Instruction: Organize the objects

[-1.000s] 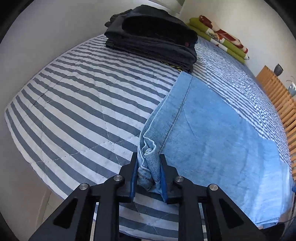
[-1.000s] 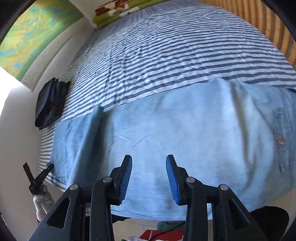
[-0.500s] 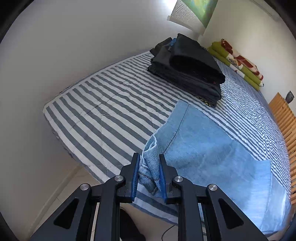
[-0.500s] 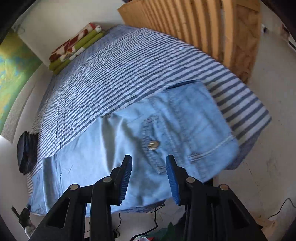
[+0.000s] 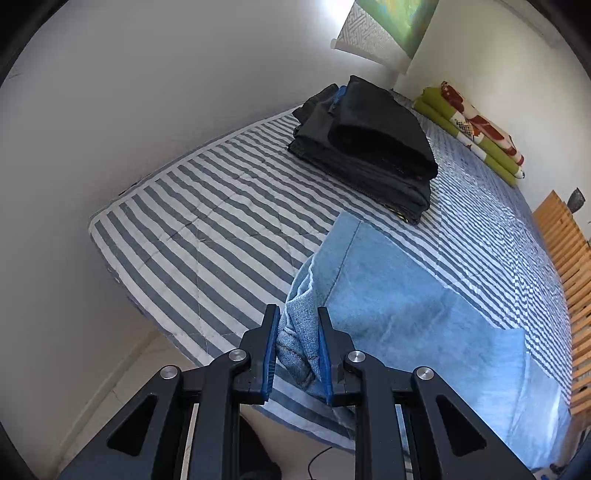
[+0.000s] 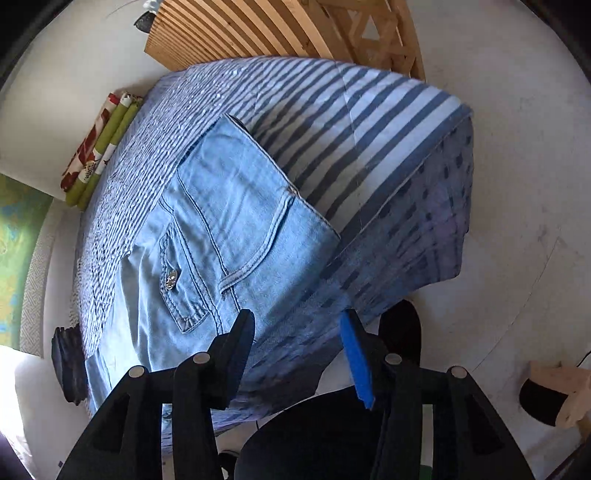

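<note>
On the bed (image 5: 207,229), left gripper (image 5: 297,350) pinching jeans (image 5: 406,317), right gripper (image 6: 297,354) opening, empty.

**Striped bedspread left open ahead of both jaws**

To the left of the left gripper (image 5: 297,345) and ahead of it, bare striped bedspread (image 5: 207,229) lay clear to the wall. Farther ahead, a stack of dark folded clothes (image 5: 369,155) blocked the way, and light-blue jeans (image 5: 406,306) covered the right. The right gripper's (image 6: 297,345) opening jaws held nothing; beyond them, open stripes ran to a wooden slatted frame (image 6: 258,33).
</note>
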A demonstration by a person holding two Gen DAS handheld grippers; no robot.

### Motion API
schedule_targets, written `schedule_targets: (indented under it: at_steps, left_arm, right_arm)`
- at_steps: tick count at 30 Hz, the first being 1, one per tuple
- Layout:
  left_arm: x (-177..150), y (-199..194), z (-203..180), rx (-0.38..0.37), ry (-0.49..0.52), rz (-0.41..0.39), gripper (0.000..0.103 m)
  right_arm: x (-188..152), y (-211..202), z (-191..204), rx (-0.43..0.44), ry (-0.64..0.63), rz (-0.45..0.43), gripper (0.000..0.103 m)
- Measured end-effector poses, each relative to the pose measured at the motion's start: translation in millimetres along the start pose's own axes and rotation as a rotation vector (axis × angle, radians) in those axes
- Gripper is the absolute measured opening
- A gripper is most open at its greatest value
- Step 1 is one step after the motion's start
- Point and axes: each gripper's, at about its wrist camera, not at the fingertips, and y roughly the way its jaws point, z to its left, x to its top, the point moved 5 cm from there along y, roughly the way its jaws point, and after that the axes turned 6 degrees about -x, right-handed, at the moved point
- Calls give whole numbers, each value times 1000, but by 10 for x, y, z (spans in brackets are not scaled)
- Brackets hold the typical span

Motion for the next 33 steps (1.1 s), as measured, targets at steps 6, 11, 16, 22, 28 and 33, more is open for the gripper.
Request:
schedule_targets:
  at_steps: [6,11,16,22,28,33]
  left_arm:
    - [85,-71,-76,12,22,-4,20]
    - [52,-85,-29,32,26,-11,20]
    - [-98,27,242,54,-22,33,20]
    - [-109,65,243,52,-13,39,20]
    - [-50,48,183,52,5,27,20]
    - [-71,100,188,61,6,38,20]
  right_arm:
    - [4,0,178,94,21,48,6]
    - [303,-492,684,184,-76,-75,4]
    - [281,-360,476,90,-79,-108,0]
    - [-11,90,137,116,2,20,5]
    - [26,139,74,80,52,28,47]
    - [39,261,139,71,81,43,9]
